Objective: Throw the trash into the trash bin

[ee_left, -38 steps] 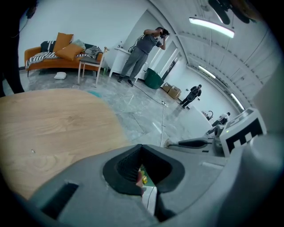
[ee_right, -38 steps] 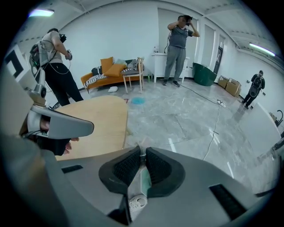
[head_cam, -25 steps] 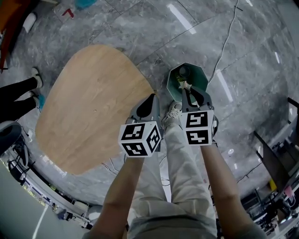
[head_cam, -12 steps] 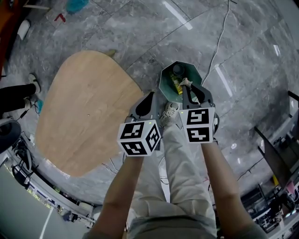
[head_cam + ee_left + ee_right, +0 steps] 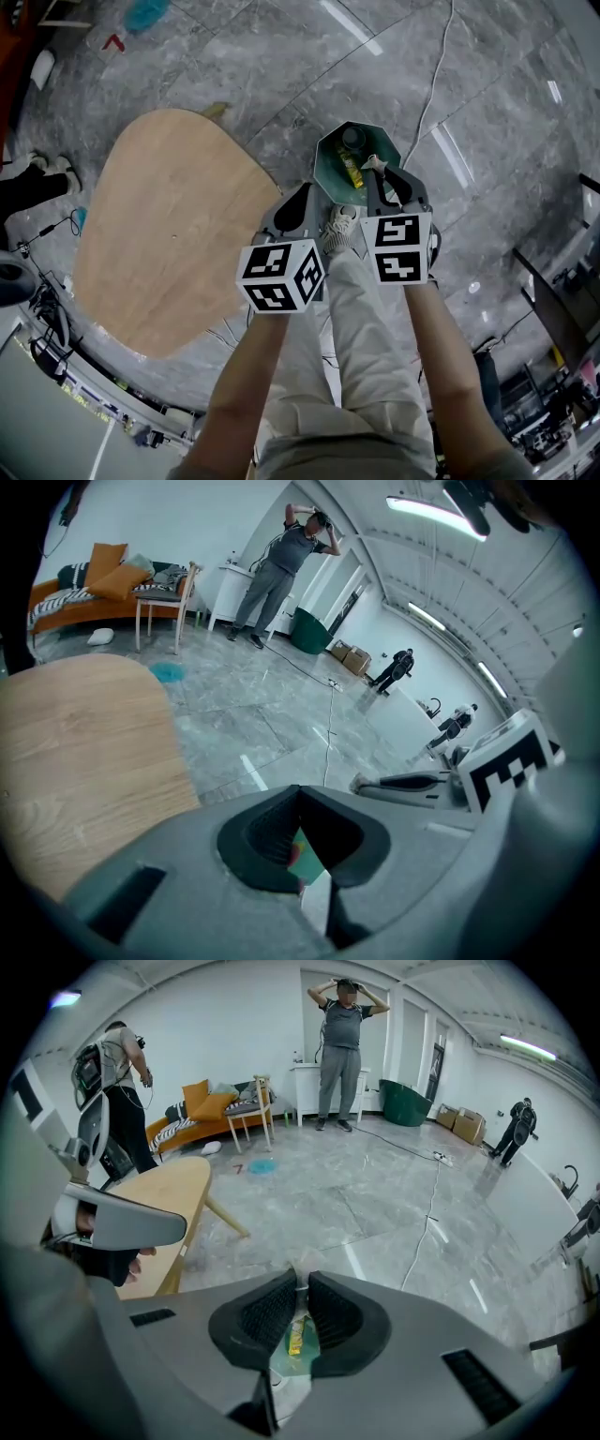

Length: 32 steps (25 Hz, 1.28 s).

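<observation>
Your right gripper (image 5: 378,172) pinches a pale crumpled scrap (image 5: 299,1277) over the angular green bin (image 5: 328,165), upper centre. Your left gripper (image 5: 304,192) is clenched, empty.

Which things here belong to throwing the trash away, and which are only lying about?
For the job: green bin; yellow packet in it; pale scrap in the jaws of the right gripper.
Lying about: wooden table; blue object on the floor; orange sofa.

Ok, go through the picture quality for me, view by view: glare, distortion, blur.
Head view: fisheye bends the floor seams, and white streaks of glare lie across it. Left gripper view: black corners, and the ceiling light is blown out. Right gripper view: black corners, the walls bow, and the trash at the jaw tips is pale and blurred.
</observation>
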Each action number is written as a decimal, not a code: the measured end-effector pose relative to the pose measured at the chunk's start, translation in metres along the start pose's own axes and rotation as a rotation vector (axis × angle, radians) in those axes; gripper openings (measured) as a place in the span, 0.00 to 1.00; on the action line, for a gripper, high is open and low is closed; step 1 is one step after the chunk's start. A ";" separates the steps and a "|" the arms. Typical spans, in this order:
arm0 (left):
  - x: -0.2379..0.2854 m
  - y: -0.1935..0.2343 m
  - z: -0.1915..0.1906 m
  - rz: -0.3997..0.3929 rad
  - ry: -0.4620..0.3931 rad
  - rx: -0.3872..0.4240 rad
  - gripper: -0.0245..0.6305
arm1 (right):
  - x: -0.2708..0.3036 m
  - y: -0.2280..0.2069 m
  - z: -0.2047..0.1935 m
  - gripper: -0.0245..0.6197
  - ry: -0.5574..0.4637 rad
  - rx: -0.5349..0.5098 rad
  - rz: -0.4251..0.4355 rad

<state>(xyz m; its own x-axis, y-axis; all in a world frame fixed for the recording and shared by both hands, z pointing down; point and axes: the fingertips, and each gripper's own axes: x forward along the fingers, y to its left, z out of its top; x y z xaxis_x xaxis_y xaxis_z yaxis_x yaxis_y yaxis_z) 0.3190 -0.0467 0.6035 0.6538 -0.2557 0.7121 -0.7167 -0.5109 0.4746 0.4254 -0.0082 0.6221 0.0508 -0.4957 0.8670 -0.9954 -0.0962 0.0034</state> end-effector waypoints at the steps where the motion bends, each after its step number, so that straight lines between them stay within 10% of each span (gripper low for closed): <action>1: 0.001 0.000 0.000 0.000 0.001 0.001 0.04 | 0.001 -0.001 0.000 0.10 0.002 0.001 -0.001; 32: 0.002 -0.004 0.004 -0.003 0.003 0.012 0.04 | 0.002 -0.006 -0.002 0.29 0.011 0.031 -0.004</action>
<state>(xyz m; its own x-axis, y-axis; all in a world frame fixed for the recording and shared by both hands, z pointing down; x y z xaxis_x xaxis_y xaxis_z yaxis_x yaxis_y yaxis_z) 0.3236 -0.0485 0.6010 0.6551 -0.2519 0.7123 -0.7120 -0.5213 0.4704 0.4316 -0.0071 0.6242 0.0534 -0.4862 0.8722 -0.9922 -0.1244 -0.0086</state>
